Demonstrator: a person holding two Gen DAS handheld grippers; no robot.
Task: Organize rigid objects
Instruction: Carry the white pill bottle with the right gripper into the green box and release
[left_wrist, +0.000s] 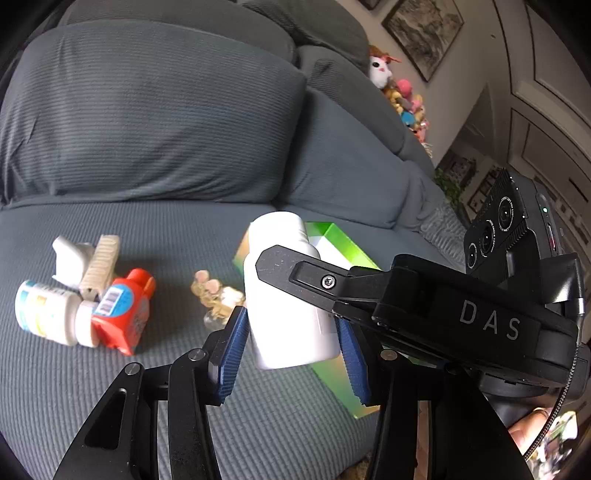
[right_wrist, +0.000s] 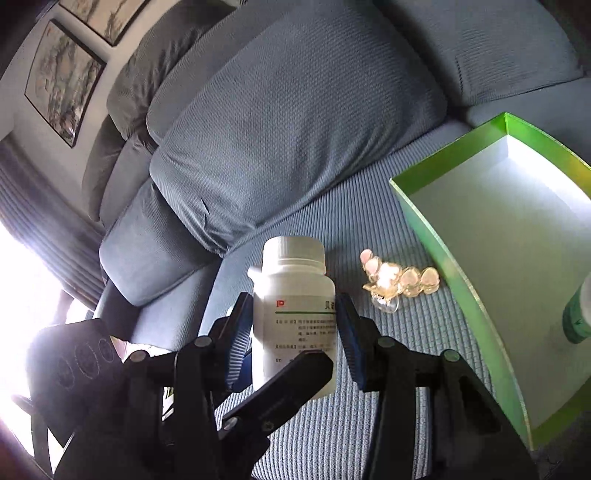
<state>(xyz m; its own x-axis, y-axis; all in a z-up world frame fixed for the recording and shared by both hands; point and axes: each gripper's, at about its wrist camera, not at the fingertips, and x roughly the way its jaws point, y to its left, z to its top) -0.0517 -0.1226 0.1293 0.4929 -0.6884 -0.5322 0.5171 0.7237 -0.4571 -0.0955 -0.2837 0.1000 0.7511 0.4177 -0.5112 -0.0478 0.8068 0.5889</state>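
We hold the white pill bottle clamped by both left gripper and right gripper, left of the green box; uneven pulls could twist it loose.

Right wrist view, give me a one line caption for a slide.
Both grippers clamp a white pill bottle above a grey sofa, beside an open green box.

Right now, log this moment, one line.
left gripper: shut on white plastic bottle | right gripper: same bottle | green cardboard box: open

Grey sofa seat, green box (open), bottles, trinket
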